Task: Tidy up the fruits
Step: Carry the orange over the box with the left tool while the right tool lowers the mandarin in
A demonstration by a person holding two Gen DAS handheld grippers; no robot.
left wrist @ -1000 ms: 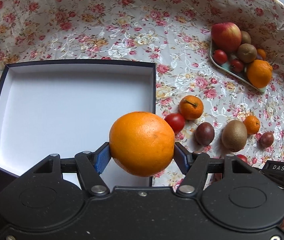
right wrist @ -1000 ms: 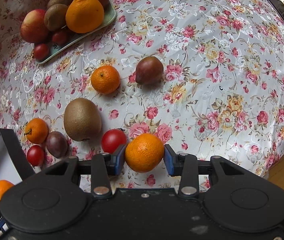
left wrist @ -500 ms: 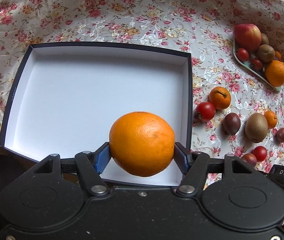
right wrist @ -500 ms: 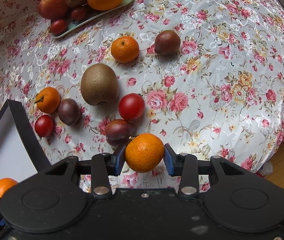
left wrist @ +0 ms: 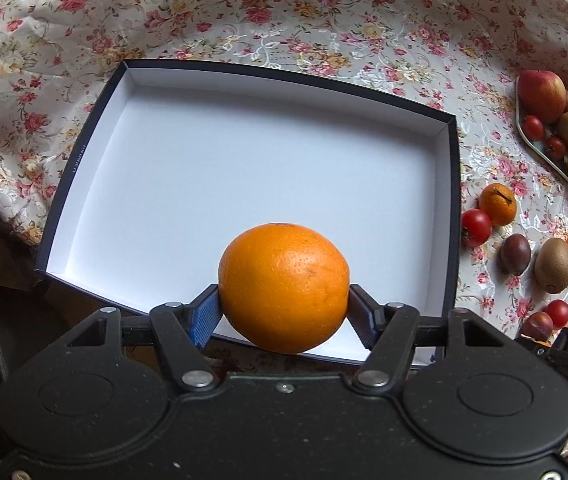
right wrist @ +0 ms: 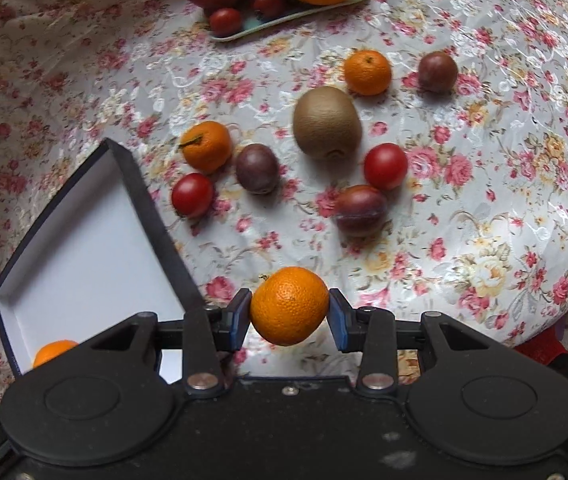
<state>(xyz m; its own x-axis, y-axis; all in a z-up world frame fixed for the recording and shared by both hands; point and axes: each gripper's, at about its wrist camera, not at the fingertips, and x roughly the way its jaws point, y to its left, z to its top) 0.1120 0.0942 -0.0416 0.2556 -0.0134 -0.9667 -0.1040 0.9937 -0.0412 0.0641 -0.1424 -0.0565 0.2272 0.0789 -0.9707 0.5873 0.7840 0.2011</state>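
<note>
I am holding 1 large orange (left wrist: 283, 288) clenched in the left gripper (left wrist: 283, 312), hanging above the near edge of the box (left wrist: 450, 216), its white floor directly ahead of the fingers. The right gripper (right wrist: 289, 314) is clamping 1 mandarin (right wrist: 289, 305) over the tablecloth (right wrist: 484, 200), beside the box's right wall. Judgement: the left is nearer for release.

Left gripper (left wrist: 284, 312): has carried its orange (left wrist: 283, 286) from beside the box (left wrist: 450, 208) to over its near edge.
Right gripper (right wrist: 289, 314): has drawn its mandarin (right wrist: 289, 305) back toward the box.
</note>
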